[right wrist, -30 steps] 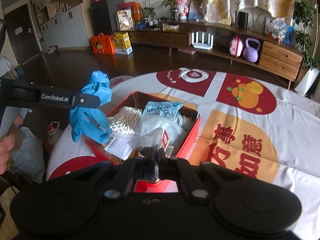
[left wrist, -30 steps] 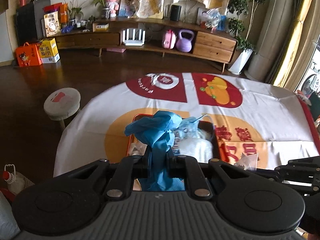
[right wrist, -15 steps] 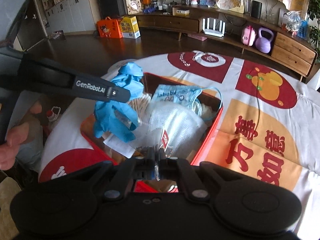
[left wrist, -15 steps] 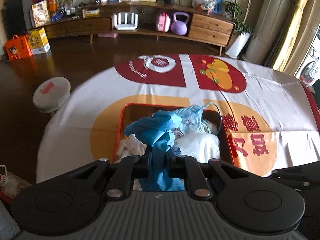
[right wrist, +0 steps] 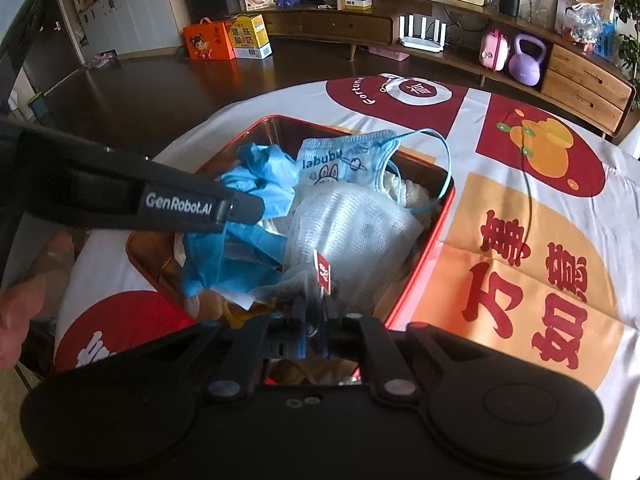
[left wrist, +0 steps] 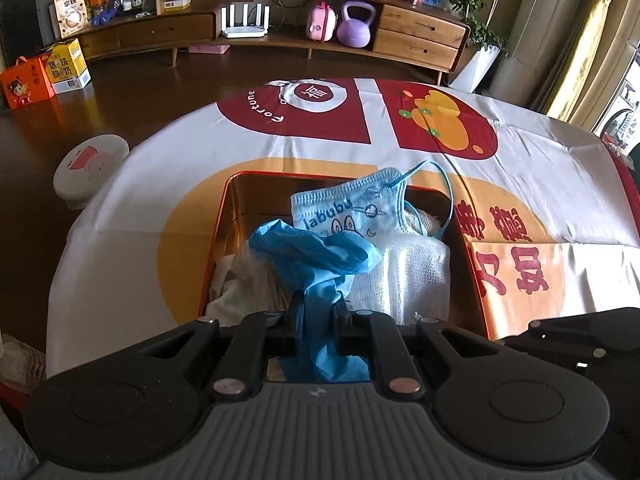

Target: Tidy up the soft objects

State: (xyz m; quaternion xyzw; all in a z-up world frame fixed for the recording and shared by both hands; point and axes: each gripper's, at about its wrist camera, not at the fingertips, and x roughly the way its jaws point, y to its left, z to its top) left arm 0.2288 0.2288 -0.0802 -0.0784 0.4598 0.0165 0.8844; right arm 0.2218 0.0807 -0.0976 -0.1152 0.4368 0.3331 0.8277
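Note:
An open red tin box (left wrist: 224,216) (right wrist: 434,228) sits on the patterned tablecloth. Inside lie a light-blue "labubu" face mask (left wrist: 348,216) (right wrist: 340,160) and a white gauze in a clear packet (left wrist: 400,276) (right wrist: 352,232). My left gripper (left wrist: 318,304) (right wrist: 256,212) is shut on a crumpled blue glove (left wrist: 320,252) (right wrist: 224,260), which hangs low over the tin's left half. My right gripper (right wrist: 315,308) is at the tin's near edge. The clear packet's corner is still between its fingers, and its jaws are opening.
The tablecloth (left wrist: 540,184) covers a round table and drops off at the left. A small white stool (left wrist: 92,164) stands on the dark floor beside it. A long wooden sideboard (left wrist: 420,36) runs along the far wall. A person's hand (right wrist: 24,304) grips the left gripper's handle.
Both grippers have come down toward the tin. The blue glove has sunk from above the rim to the contents, and the clear packet has settled lower in the box.

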